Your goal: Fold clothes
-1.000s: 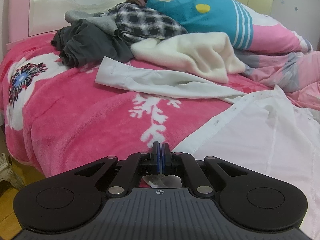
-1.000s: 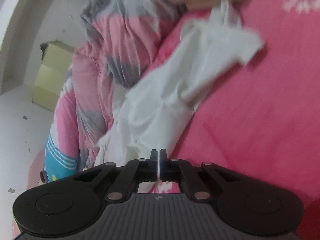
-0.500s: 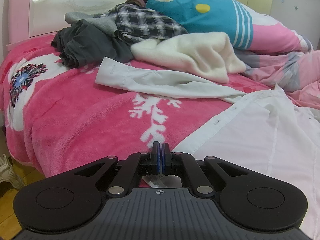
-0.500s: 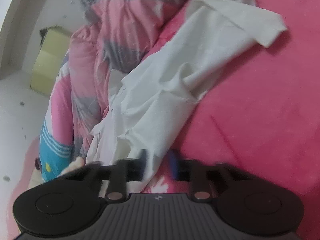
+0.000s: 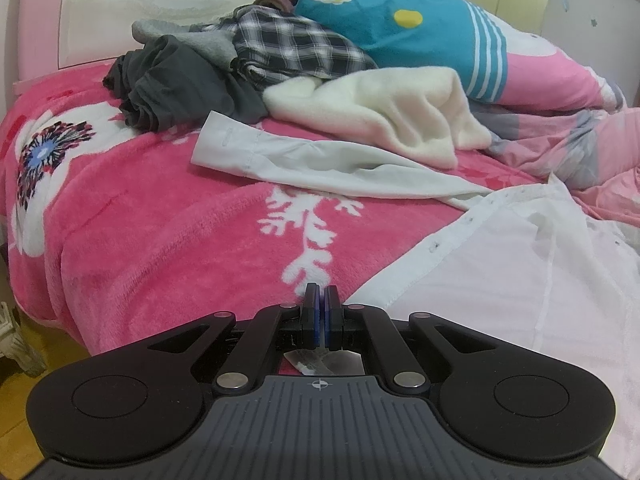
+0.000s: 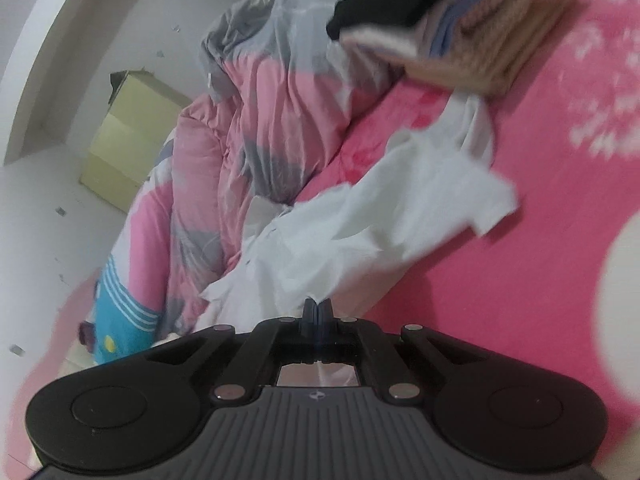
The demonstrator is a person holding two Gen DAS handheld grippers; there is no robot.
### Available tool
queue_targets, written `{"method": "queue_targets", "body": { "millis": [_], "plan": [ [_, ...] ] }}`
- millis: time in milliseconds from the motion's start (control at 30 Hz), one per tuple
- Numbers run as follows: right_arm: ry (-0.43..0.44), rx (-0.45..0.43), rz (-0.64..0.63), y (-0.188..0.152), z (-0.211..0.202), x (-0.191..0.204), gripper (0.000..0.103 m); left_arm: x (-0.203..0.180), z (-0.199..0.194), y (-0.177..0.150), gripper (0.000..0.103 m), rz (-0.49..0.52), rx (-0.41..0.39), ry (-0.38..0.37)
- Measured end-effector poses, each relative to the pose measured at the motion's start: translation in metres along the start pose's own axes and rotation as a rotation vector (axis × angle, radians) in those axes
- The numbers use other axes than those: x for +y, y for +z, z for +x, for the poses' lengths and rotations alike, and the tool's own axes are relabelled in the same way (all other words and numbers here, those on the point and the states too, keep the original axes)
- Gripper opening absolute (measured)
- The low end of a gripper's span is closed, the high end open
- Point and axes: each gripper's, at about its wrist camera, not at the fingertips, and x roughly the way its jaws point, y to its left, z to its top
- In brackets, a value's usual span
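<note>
A white button-up shirt (image 5: 500,280) lies spread on the pink blanket (image 5: 160,240), with one long sleeve (image 5: 320,160) stretched out to the left. My left gripper (image 5: 321,312) sits shut at the shirt's near hem corner, and a scrap of white cloth shows beneath its fingers. In the right wrist view the same shirt (image 6: 380,232) bunches up toward my right gripper (image 6: 318,312), which is shut on a pinch of its fabric. A short flap of the shirt sticks out to the right over the blanket (image 6: 520,280).
Unfolded clothes are heaped at the back: a dark grey garment (image 5: 180,80), a plaid shirt (image 5: 296,48) and a cream fleece (image 5: 392,108). A pink, blue and grey quilt (image 6: 272,100) runs beside the shirt. Folded clothes (image 6: 480,28) are stacked further on. The blanket's edge drops to the floor (image 5: 24,384).
The left wrist view is unchanged. The right gripper has lifted with the shirt, whose cloth now bunches toward the jaws, and the folded stack has come into view at the top.
</note>
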Motion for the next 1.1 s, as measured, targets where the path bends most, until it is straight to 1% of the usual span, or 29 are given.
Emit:
{"method": "queue_targets", "body": {
  "millis": [167, 300, 367, 467, 500, 533, 567, 600, 633, 700, 767, 833, 867, 900, 933, 1000, 1033, 1100],
  "plan": [
    [-0.162, -0.019, -0.069, 0.002, -0.001, -0.013, 0.0, 0.002, 0.001, 0.0, 0.001, -0.012, 0.002, -0.007],
    [-0.257, -0.032, -0.028, -0.006, 0.009, -0.03, 0.002, 0.003, 0.001, 0.001, 0.001, -0.017, 0.005, -0.013],
    [-0.25, -0.05, -0.005, -0.01, 0.005, -0.035, 0.003, 0.004, 0.001, 0.001, 0.001, -0.018, 0.006, -0.016],
    [-0.237, -0.077, -0.018, -0.016, -0.013, -0.031, 0.004, 0.005, 0.002, 0.001, 0.001, -0.018, 0.006, -0.016],
    [-0.224, -0.073, -0.019, -0.019, -0.019, -0.029, 0.008, 0.005, 0.001, 0.001, 0.001, -0.021, 0.006, -0.018],
    [-0.212, -0.069, -0.02, -0.021, -0.025, -0.028, 0.015, 0.006, 0.0, 0.002, 0.001, -0.024, 0.007, -0.022],
    [-0.198, -0.058, -0.018, -0.024, -0.03, -0.027, 0.02, 0.008, -0.001, 0.002, 0.002, -0.034, 0.008, -0.04],
    [-0.179, -0.037, -0.013, -0.028, -0.033, -0.026, 0.031, 0.01, -0.004, 0.003, 0.004, -0.045, 0.009, -0.06],
    [-0.16, -0.011, -0.005, -0.032, -0.035, -0.024, 0.035, 0.012, -0.007, 0.004, 0.006, -0.06, 0.014, -0.088],
    [-0.115, 0.046, 0.019, -0.041, -0.036, -0.023, 0.036, 0.015, -0.017, 0.004, 0.017, -0.085, 0.022, -0.144],
    [-0.068, 0.113, 0.046, -0.052, -0.033, -0.023, 0.042, 0.016, -0.031, 0.003, 0.02, -0.097, 0.028, -0.208],
    [-0.038, 0.173, 0.063, -0.064, -0.024, -0.022, 0.043, 0.009, -0.051, 0.001, 0.026, -0.061, 0.01, -0.264],
    [-0.027, 0.204, 0.065, -0.07, -0.019, -0.021, 0.043, 0.004, -0.06, 0.0, 0.032, -0.034, -0.006, -0.278],
    [-0.019, 0.239, 0.059, -0.076, -0.011, -0.018, 0.043, -0.004, -0.069, -0.002, 0.036, 0.008, -0.022, -0.304],
    [-0.011, 0.278, 0.05, -0.081, -0.001, -0.015, 0.043, -0.012, -0.078, -0.004, 0.036, 0.051, -0.035, -0.332],
    [0.034, 0.327, 0.031, -0.088, 0.016, -0.005, 0.043, -0.036, -0.091, -0.01, 0.039, 0.155, -0.028, -0.421],
    [0.063, 0.339, 0.023, -0.088, 0.024, 0.002, 0.043, -0.049, -0.095, -0.014, 0.04, 0.208, -0.011, -0.47],
    [0.114, 0.332, 0.008, -0.083, 0.039, 0.015, 0.043, -0.082, -0.101, -0.025, 0.043, 0.331, 0.023, -0.576]
  ]
}}
